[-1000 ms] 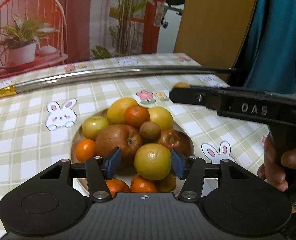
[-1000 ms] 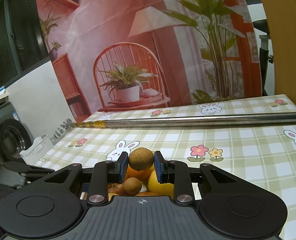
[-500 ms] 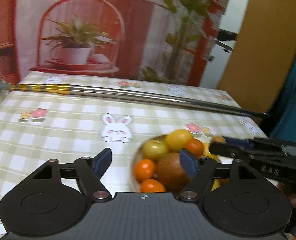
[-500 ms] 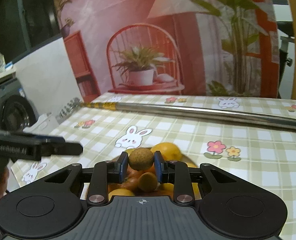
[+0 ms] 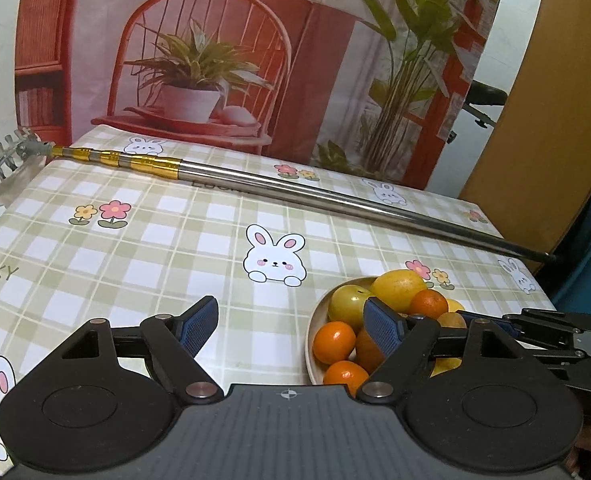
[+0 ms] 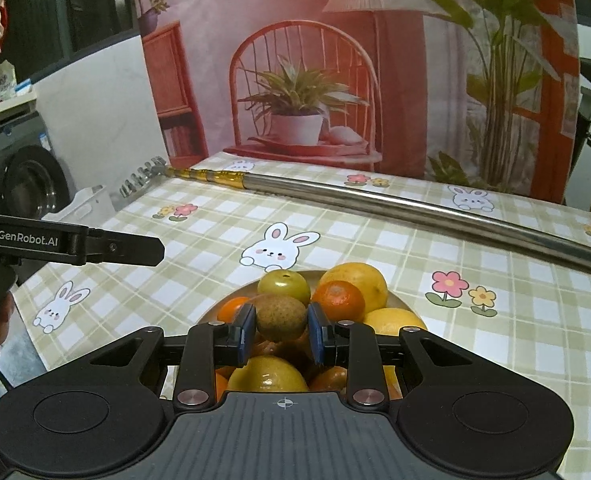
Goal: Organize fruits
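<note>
We count one bowl (image 6: pixel 409 307) of piled fruit on the table (image 6: pixel 495 280), toward its near side. Behind the bowl, a long pole (image 5: pixel 335 200) lies across the table. Our right gripper (image 6: pixel 281 328) is above the pile with a kiwi (image 6: pixel 281 317) between its fingers. Our left gripper (image 5: pixel 291 326) is left of the bowl, over the cloth.

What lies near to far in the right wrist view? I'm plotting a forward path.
Right tool gripping the kiwi → green apple → bunny print → telescopic metal pole → printed backdrop.
</note>
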A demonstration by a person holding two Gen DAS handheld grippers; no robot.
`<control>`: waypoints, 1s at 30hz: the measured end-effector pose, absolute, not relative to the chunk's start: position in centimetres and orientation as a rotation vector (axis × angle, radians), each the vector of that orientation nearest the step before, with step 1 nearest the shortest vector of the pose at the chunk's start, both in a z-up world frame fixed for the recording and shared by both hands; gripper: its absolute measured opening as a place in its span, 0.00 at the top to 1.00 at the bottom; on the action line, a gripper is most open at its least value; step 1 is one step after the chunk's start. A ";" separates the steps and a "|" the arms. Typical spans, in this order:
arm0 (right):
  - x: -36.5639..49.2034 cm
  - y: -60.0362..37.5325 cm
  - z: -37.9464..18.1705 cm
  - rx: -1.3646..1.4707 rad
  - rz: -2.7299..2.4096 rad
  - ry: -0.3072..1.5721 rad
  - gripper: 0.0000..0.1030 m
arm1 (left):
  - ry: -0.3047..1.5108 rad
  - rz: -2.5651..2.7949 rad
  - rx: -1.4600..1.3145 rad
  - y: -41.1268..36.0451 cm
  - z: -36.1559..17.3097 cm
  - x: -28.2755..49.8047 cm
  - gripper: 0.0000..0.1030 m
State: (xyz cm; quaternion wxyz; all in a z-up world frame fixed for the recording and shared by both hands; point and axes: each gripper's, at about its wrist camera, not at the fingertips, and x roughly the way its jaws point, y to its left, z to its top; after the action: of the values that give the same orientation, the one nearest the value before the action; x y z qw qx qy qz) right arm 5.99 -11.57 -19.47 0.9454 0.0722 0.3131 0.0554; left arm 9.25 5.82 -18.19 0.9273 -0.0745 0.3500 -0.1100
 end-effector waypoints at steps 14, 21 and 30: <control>5.3 -12.0 -17.9 0.146 0.043 0.617 0.70 | 0.701 -0.222 -0.145 5.8 -18.0 8.7 0.20; 4.2 -13.6 -16.0 0.201 -0.032 0.588 0.45 | 0.663 -0.224 -0.091 5.2 -16.7 8.3 0.19; 2.6 -16.4 -12.8 0.290 -0.144 0.501 0.00 | 0.559 -0.264 -0.029 4.2 -12.7 7.6 0.03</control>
State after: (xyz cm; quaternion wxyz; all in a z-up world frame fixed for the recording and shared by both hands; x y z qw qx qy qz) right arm 2.57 -16.45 -12.82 0.9558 0.1428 0.2470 -0.0707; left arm 7.64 4.18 -12.66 0.9525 -0.0140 0.2752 -0.1297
